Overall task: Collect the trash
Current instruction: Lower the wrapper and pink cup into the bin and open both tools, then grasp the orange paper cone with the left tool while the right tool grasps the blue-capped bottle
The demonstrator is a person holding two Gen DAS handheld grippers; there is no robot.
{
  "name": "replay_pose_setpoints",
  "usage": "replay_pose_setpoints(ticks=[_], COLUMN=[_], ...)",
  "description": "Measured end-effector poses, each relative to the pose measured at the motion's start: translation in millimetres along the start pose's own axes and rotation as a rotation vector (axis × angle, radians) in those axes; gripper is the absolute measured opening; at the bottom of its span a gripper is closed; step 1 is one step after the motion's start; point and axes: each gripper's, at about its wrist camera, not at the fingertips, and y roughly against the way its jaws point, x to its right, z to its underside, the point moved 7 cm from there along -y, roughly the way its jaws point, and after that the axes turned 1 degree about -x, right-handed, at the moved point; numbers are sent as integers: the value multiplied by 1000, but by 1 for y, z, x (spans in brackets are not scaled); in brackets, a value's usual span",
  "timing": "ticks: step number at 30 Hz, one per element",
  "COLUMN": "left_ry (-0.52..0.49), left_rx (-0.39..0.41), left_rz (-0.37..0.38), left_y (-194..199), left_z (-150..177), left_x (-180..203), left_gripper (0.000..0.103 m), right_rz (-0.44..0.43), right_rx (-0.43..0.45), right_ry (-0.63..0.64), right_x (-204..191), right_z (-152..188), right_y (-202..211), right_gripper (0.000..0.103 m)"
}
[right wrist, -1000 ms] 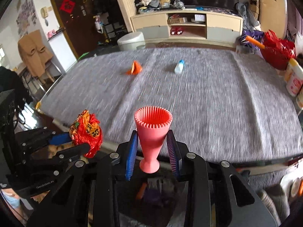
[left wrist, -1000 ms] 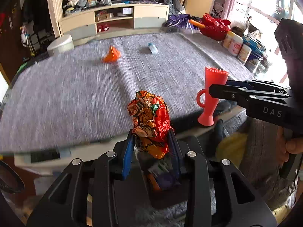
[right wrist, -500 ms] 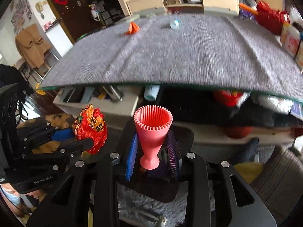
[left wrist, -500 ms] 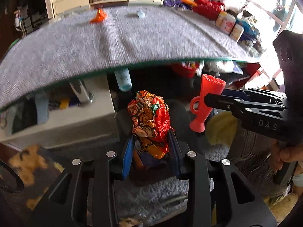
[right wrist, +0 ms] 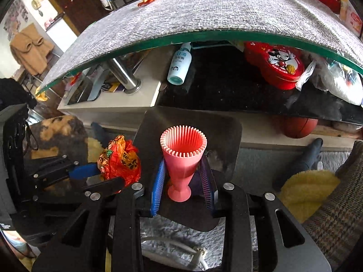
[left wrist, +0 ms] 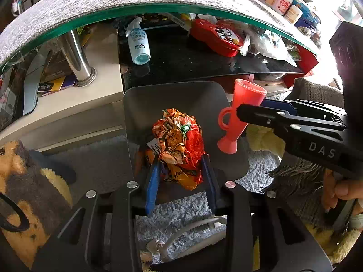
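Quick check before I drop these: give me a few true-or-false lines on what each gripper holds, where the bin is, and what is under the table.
1. The left gripper is shut on a crumpled wrapper. True.
2. The right gripper holds a blue bottle. False: it is shut on a pink cup.
3. The dark bin lies below both held items. True.
4. The pink cup is upside down. False: its ribbed mouth faces up.
5. A spray bottle lies on the shelf under the glass tabletop. True.
6. The wrapper already rests in the bin. False: it is held between the pads.
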Motion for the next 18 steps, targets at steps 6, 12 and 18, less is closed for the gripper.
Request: replay_pose_setpoints(ticks=[6, 12, 18], left_ry=[27, 23, 51], left_rx=[-23, -17, 8], left_rz=[12, -31, -50], left_y=[-5, 1, 14], left_z=[0, -3, -12], left_x=[-7, -16, -28], left_gripper=[51, 77, 88], right_rz=[4, 30, 44], right_rx=[3, 16, 24], right_ry=[-32, -56, -60], right_x=[9, 20, 26], right_z=[-3, -7, -16], right_y=[-1, 5, 15], right_gripper=[62, 76, 89])
